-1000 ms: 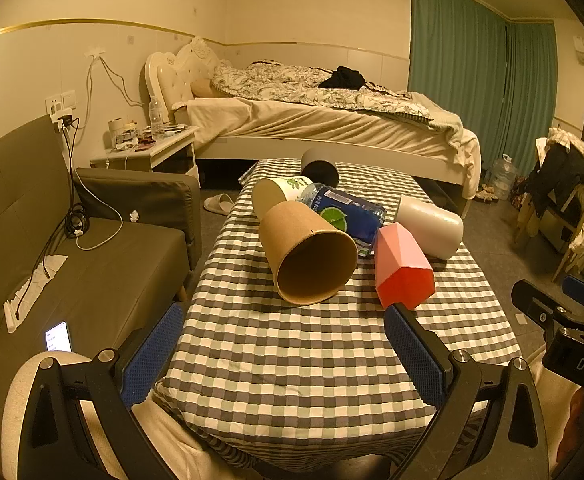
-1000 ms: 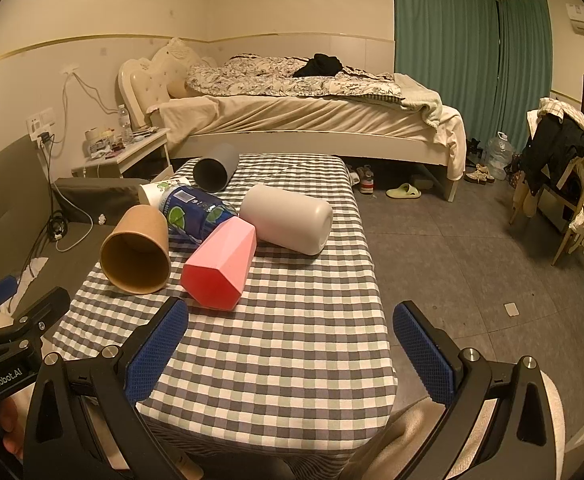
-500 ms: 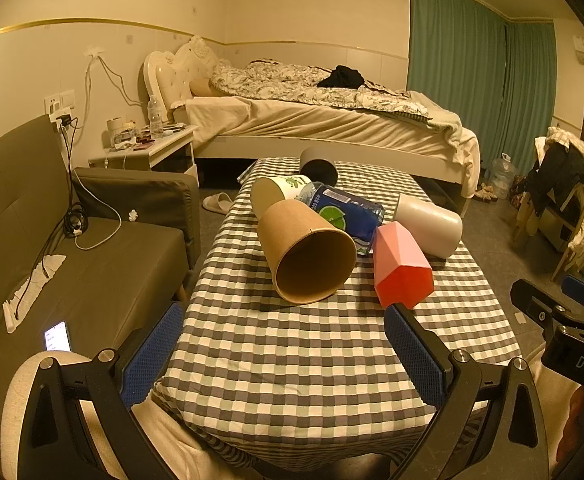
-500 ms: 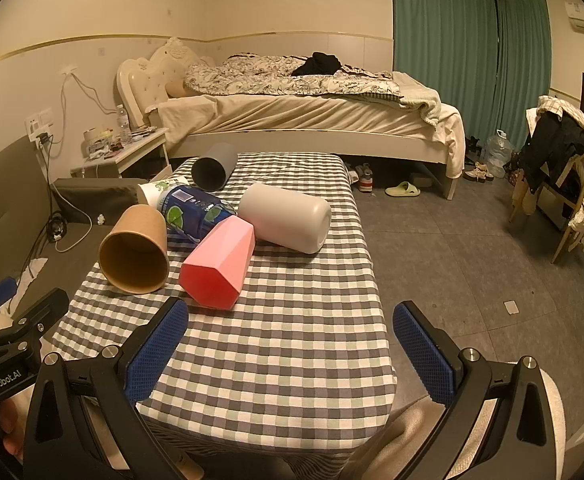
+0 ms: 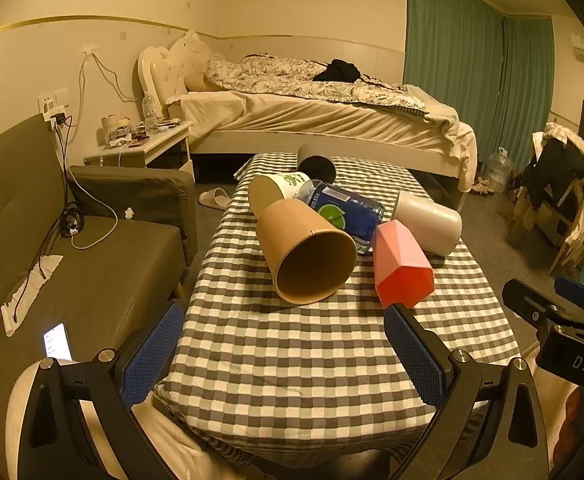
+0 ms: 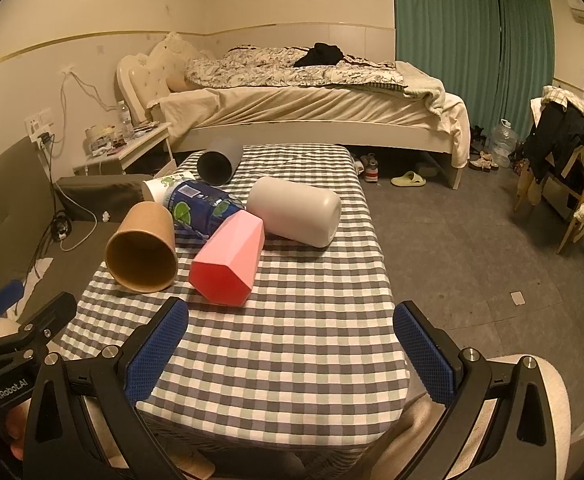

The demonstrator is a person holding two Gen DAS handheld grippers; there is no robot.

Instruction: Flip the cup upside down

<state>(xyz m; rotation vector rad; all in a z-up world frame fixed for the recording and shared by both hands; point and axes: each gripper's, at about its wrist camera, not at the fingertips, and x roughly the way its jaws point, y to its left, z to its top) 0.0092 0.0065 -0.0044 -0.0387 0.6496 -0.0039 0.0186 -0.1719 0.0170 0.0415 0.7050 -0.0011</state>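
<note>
Several cups lie on their sides on a checkered table (image 5: pixel 292 360) (image 6: pixel 292 352). A brown paper cup (image 5: pixel 305 254) (image 6: pixel 144 252) points its mouth toward me. Beside it lie a pink faceted cup (image 5: pixel 401 270) (image 6: pixel 228 262), a blue printed cup (image 5: pixel 343 212) (image 6: pixel 200 208), a white cup (image 5: pixel 427 222) (image 6: pixel 295 210), a paper cup with green print (image 5: pixel 272 190) (image 6: pixel 160 188) and a dark grey cup (image 5: pixel 315 162) (image 6: pixel 218 162). My left gripper (image 5: pixel 284 354) is open and empty at the table's near edge. My right gripper (image 6: pixel 292 354) is open and empty there too.
A grey sofa (image 5: pixel 72 264) with a lit phone (image 5: pixel 56 342) stands left of the table. A bed (image 5: pixel 311 112) lies behind it, a nightstand (image 5: pixel 140 148) at back left. A chair with clothes (image 6: pixel 563 148) stands on the right across bare floor (image 6: pixel 471 240).
Both grippers have edged slightly forward toward the cups. The cups have not moved and both grippers stay open.
</note>
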